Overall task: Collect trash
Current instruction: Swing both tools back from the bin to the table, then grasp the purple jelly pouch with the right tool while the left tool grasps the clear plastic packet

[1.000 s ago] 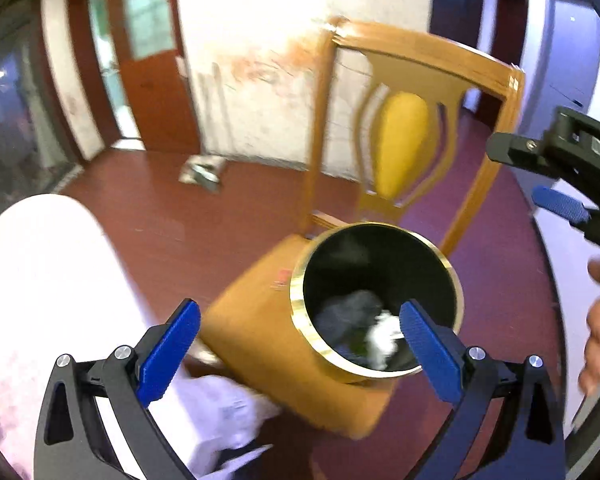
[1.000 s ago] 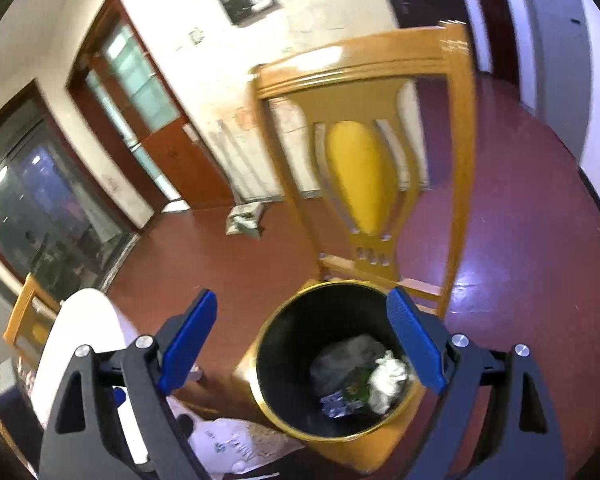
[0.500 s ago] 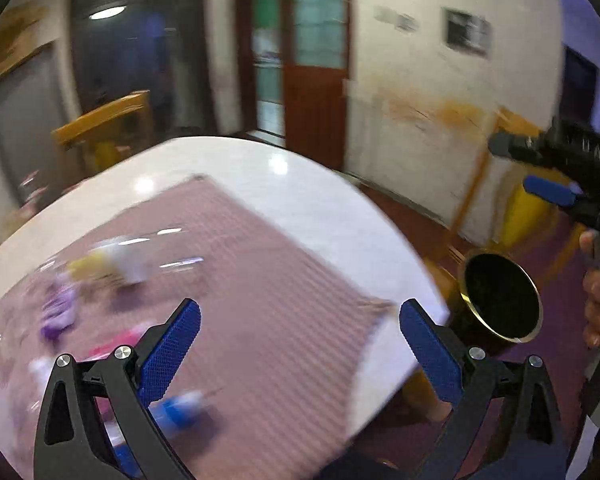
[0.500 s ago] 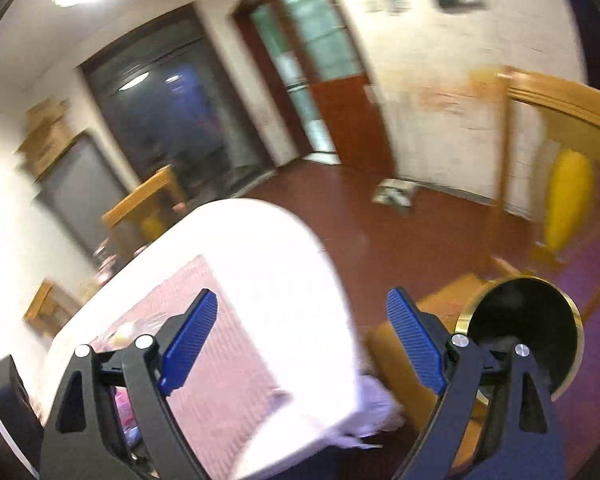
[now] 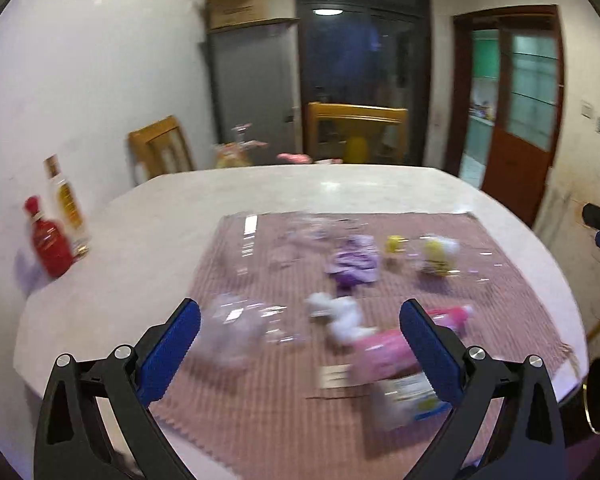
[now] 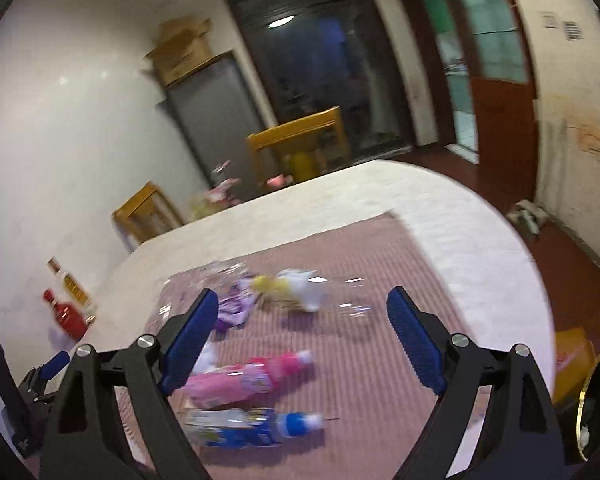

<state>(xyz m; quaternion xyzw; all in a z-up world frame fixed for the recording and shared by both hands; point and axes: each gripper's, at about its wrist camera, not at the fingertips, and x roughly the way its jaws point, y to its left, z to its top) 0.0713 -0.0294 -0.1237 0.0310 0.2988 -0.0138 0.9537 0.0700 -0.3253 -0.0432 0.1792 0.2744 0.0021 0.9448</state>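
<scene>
Right gripper point(image 6: 300, 340) jaws spread wide, empty; blue-capped bottle point(image 6: 256, 432) nearest, at 7 o'clock, long axis crosswise. Pink bottle point(image 6: 248, 376) just beyond. Left gripper point(image 5: 300, 344) likewise wide, empty. Farther wrappers blurred on table point(image 6: 480, 240); bin rim point(image 6: 588, 396) at 4 o'clock.

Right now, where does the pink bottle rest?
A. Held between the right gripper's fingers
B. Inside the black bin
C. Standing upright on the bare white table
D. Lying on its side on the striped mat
D: the pink bottle lies on its side on the striped mat, beside the blue bottle; the right gripper is open and empty.
</scene>
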